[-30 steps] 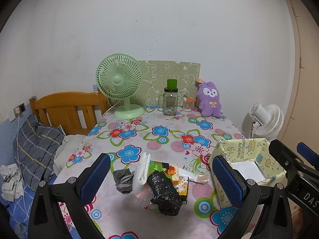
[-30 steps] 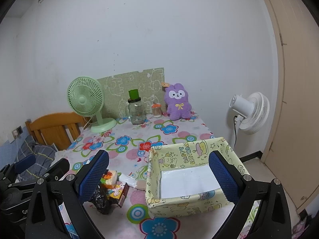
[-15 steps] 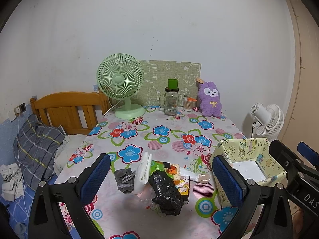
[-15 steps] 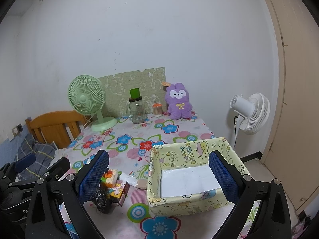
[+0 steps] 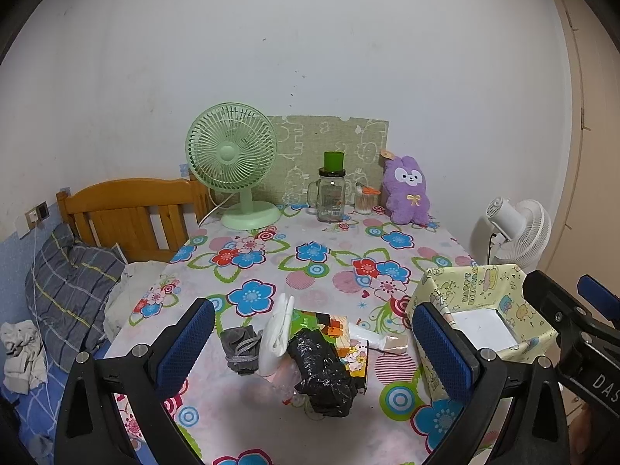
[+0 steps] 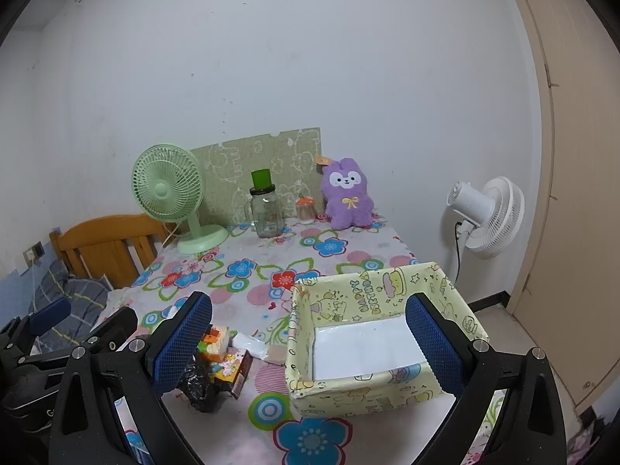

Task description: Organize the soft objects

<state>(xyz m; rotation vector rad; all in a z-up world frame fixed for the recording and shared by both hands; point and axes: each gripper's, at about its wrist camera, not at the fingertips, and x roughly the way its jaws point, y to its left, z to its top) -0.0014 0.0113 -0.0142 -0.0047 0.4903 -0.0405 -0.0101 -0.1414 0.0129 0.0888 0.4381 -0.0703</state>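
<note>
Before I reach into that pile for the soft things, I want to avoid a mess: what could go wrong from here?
1. The pile is tangled: the grey cloth, white folded item and black plastic bag touch, so closing the open left gripper may drag neighbours along.
2. The colourful small box lies partly under the bag and might get swept off.
3. The yellow paper box looks light; the right gripper could nudge it.
</note>
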